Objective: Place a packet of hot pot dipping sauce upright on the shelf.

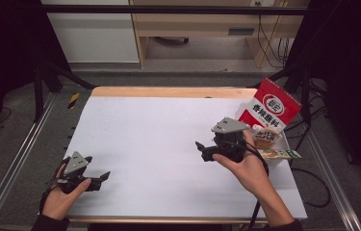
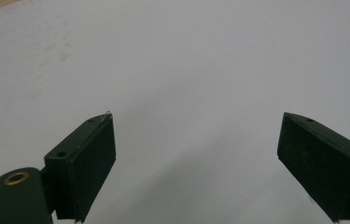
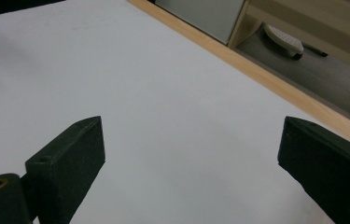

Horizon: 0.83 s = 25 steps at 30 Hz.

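We hold the right gripper [image 1: 204, 150], jaws spread and empty, near the red packet [image 1: 270, 108] printed 香辣脆料 at the table's [image 1: 159, 139] right edge; left gripper [image 1: 102, 178] likewise gapes over bare white.

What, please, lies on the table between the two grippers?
Nothing: in the high view the white table is bare between the left gripper and the right gripper. The snack packets lie beyond the right gripper.

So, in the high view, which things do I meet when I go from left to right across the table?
Left claw → right claw → red bag → long green packet.
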Available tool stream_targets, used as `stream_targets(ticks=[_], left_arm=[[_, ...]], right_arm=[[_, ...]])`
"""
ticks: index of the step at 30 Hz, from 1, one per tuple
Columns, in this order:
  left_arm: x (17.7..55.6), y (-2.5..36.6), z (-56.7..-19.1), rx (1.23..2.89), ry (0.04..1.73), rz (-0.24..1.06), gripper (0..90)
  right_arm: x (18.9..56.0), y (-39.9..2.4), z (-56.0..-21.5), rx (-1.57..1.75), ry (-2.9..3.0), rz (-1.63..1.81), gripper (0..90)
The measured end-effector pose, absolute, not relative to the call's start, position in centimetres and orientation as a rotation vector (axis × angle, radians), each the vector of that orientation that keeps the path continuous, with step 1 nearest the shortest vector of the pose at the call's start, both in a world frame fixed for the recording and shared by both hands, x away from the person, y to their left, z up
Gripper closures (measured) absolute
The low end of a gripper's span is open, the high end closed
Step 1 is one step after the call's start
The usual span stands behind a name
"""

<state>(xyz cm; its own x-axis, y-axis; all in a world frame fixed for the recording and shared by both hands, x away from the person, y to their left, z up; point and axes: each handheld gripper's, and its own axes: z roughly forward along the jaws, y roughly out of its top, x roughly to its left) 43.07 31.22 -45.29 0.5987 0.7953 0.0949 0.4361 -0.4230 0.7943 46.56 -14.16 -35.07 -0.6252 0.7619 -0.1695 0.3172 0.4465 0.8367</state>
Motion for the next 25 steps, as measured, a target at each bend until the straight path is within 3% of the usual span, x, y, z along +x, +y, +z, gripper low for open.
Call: stream_targets(ticks=[18, 25], left_arm=[[43.1, 31.2, -45.3, 2.069, 0.971, 0.614, 11.1], [43.2, 31.0, -45.2, 2.069, 0.952, 0.616, 10.6]], right_arm=[[44.5, -12.7, -44.2, 0.977, 2.276, 1.04, 7.5], [44.2, -12.0, -45.2, 0.95, 2.232, 1.103, 5.8]])
